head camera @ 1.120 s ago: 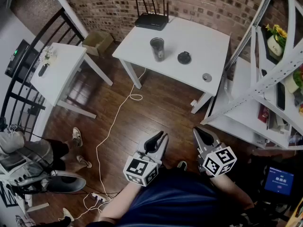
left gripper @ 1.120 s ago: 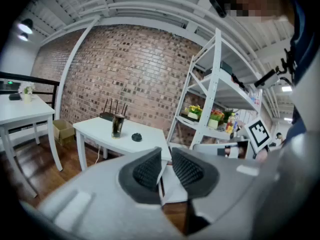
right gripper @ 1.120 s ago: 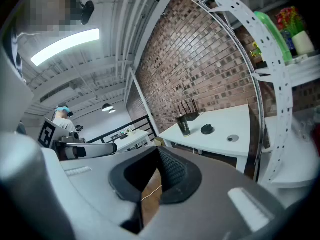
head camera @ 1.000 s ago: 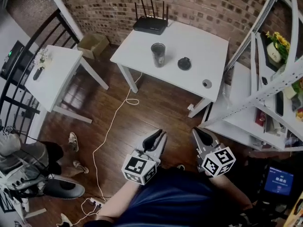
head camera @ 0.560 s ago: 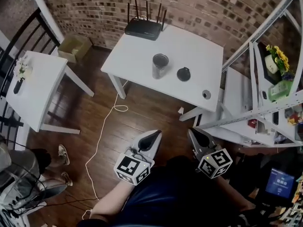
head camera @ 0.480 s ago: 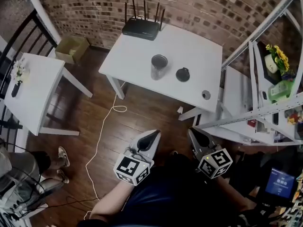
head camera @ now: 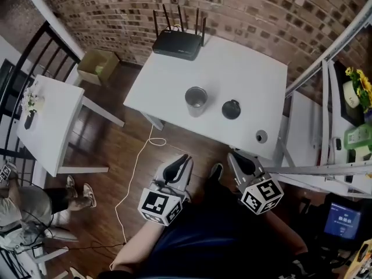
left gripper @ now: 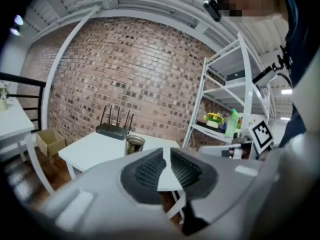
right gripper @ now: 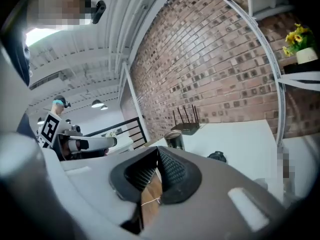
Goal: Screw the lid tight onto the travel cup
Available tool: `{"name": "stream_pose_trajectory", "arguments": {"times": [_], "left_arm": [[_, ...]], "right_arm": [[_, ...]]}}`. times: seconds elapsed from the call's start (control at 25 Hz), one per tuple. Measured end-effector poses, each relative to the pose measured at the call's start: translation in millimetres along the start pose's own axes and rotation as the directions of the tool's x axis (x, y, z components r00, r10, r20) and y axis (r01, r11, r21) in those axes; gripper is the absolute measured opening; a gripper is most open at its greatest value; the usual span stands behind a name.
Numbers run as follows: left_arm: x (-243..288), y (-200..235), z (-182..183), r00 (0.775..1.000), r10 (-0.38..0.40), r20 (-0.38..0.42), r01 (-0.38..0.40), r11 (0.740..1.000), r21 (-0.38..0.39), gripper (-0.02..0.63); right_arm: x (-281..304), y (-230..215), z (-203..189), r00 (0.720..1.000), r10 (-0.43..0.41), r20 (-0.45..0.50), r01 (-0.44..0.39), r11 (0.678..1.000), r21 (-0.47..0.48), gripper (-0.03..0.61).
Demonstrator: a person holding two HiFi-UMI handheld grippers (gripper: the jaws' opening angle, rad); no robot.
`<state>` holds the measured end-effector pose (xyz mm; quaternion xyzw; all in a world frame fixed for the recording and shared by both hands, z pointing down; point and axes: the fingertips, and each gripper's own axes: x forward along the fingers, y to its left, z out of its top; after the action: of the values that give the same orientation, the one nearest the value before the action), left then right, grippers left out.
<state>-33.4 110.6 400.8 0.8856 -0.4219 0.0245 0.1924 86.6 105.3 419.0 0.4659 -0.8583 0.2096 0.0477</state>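
White tabletop (head camera: 250,68), smooth and square-cornered, fills the upper middle of the head view. On it the travel cup (head camera: 196,100) stands upright, a dark metallic cylinder with its mouth open; what it holds I cannot tell. Its lid (head camera: 231,108), a round black disc, lies just right of it, not touching. A flat black router (head camera: 177,44) with four antennas sits at the tabletop's far edge, by the brick wall. A small round grey thing (head camera: 261,136) lies near the right edge. An open cardboard box (head camera: 97,67) rests on the wooden floor at upper left. My left gripper (head camera: 185,158) and right gripper (head camera: 233,156) hang below the tabletop's near edge, well apart from travel cup and lid.

In the left gripper view my dark ribbed fingers (left gripper: 187,168) stand a sliver apart, having just been opening, with nothing between them. The travel cup shows just above them, left of centre.

In the right gripper view the ribbed fingers are pressed together at the tips, empty. The travel cup shows at centre, the lid to its right.
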Motion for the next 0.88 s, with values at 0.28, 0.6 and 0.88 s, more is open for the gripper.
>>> {"name": "stream_pose_trajectory", "arguments": {"times": [0.28,0.6,0.88], "left_arm": [[75.9,44.0,16.5,0.979,0.201,-0.003,-0.200,0.974,0.103,0.213],[125.0,108.9,-13.9,0.952,0.268,-0.149,-0.245,0.957,0.155,0.242],[159.9,129.6,-49.8,0.942,0.159,-0.296,-0.106,0.976,0.189,0.318]], "right_arm": [[36.1,-75.2,38.7,0.999,0.033,0.014,-0.031,0.993,-0.115,0.011],[70.4,-159.8,26.3,0.990,-0.097,-0.103,0.077,0.980,-0.182,0.011],[123.1,-185.6,-1.4,0.953,-0.086,-0.291,0.005,0.963,-0.269,0.105]]}}
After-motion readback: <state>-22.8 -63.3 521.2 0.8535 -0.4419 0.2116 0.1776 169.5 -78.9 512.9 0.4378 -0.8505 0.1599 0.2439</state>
